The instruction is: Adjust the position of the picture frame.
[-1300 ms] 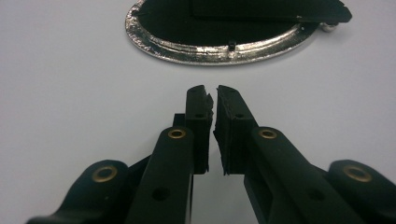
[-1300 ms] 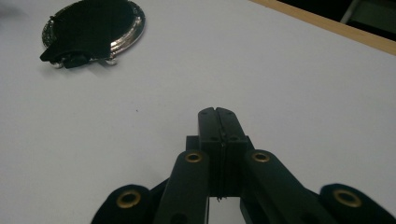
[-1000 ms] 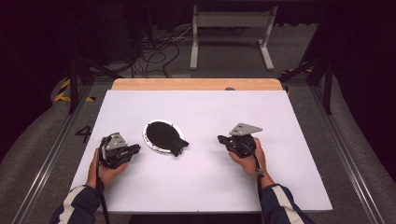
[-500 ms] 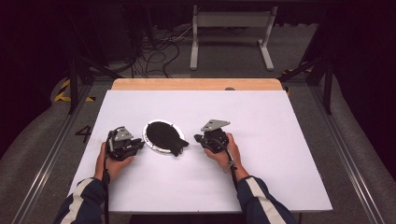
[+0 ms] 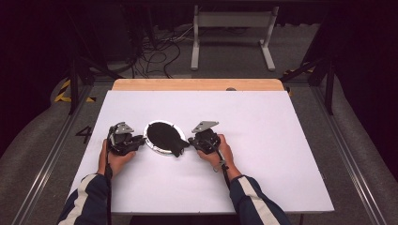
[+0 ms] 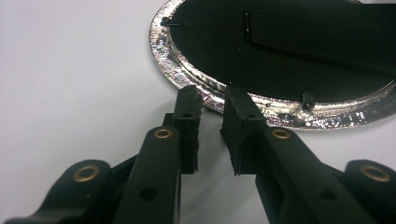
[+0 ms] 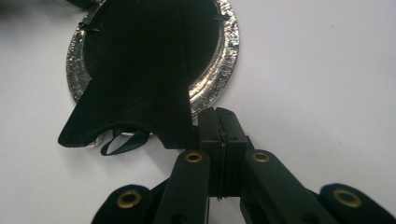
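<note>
An oval picture frame point(image 5: 163, 137) lies face down on the white table, silver rim point(image 6: 187, 74) around a black back. Its black fold-out stand point(image 7: 140, 93) points toward the near right, a small ribbon loop under it. My left gripper point(image 5: 140, 140) sits at the frame's left side. Its jaws have just been opening and now stand a little apart with nothing between them, the tips point(image 6: 212, 100) right at the rim. My right gripper point(image 5: 190, 140) is at the frame's right side, its jaws shut together point(image 7: 219, 114) next to the stand's foot and the rim point(image 7: 219, 70).
The white table top point(image 5: 263, 140) stretches wide to the right and toward the person. A wooden strip point(image 5: 197, 84) runs along its far edge. Beyond it on the floor are cables point(image 5: 155, 51) and a white metal stand point(image 5: 230, 33).
The right gripper has moved left across the table up to the frame's right side. The left gripper has shifted right toward the frame's left rim.
</note>
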### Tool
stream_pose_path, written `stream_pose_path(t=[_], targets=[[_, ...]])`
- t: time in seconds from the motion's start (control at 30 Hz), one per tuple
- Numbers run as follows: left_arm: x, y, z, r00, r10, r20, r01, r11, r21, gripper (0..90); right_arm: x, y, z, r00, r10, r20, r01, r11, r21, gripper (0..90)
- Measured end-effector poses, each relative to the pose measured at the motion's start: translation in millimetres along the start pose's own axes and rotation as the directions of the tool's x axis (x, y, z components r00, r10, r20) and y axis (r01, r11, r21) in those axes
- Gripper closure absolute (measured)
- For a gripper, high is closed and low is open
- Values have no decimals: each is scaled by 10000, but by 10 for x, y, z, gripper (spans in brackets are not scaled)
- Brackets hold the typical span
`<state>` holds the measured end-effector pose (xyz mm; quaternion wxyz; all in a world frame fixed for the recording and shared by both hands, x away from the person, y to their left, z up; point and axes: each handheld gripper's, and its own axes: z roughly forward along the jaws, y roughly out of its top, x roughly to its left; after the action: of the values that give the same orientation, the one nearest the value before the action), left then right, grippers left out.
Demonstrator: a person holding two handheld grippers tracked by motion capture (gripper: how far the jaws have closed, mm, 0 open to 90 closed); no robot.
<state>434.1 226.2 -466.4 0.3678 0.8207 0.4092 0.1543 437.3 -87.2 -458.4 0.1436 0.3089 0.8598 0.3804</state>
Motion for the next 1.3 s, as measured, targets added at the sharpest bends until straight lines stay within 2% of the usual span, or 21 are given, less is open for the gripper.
stream_pose_path(t=[0.1,0.17,0.2,0.23,0.37,0.4,0.5,0.57,0.7,0.8,0.87,0.9,0.97,1.07,1.13,1.17,1.23,1.27,1.3], targets=[[-27,12,13,10000,94,31,-94,9999,55,806,10,-3,9,10000,-88,32,88,9999,124,900],[-33,28,26,9995,323,64,-323,9994,82,853,-17,-16,0,9998,142,-168,-140,9999,88,900],[-47,30,30,9998,191,62,-192,9998,75,862,-24,-24,-7,9994,245,-234,-243,9997,79,900],[-50,34,38,9994,181,309,-183,9998,51,867,-20,-28,-13,9994,258,-231,-256,9996,89,900],[-106,77,70,9984,512,236,-515,9986,126,884,0,-74,-66,9994,237,-263,-235,9997,104,900],[-129,79,83,9990,348,289,-351,9993,102,887,2,-95,-87,9992,237,-311,-235,9997,93,900],[-166,106,116,9980,460,440,-464,9989,81,889,14,-160,-152,9986,346,-393,-346,9994,26,900],[-220,130,138,9969,697,374,-701,9975,78,890,68,-218,-222,9992,251,-303,-251,9997,2,900],[-283,150,178,9953,657,711,-660,9978,20,895,122,-303,-311,9991,312,-288,-313,9995,-41,900],[-394,193,220,9914,974,869,-979,9952,13,895,194,-415,-452,9991,277,-328,-277,9996,8,900],[-488,216,243,9900,1038,954,-1051,9944,79,897,221,-478,-532,9988,367,-330,-366,9993,32,900],[-514,228,250,9873,1194,1045,-1211,9926,97,897,231,-493,-567,9987,352,-356,-351,9994,35,900],[-582,236,270,9832,1193,1378,-1217,9925,86,888,265,-514,-643,9989,318,-352,-319,9995,-9,900],[-683,266,289,9778,1668,1270,-1700,9853,143,889,326,-568,-717,9995,22,-316,-20,10000,53,900],[-731,271,303,9748,1676,1474,-1712,9852,116,886,347,-620,-766,9993,120,-361,-120,9999,15,900],[-754,270,307,9713,1767,1592,-1805,9835,97,873,351,-634,-780,9991,116,-414,-116,9999,12,900],[-778,266,307,9720,1724,1594,-1760,9843,86,856,358,-656,-799,9988,136,-461,-137,9999,-14,900],[-805,266,300,9688,1889,1603,-1934,9810,124,858,368,-691,-820,9984,159,-542,-157,9999,24,900],[-812,246,287,9673,1851,1733,-1891,9819,67,847,370,-701,-824,9984,151,-550,-150,9999,25,900]])
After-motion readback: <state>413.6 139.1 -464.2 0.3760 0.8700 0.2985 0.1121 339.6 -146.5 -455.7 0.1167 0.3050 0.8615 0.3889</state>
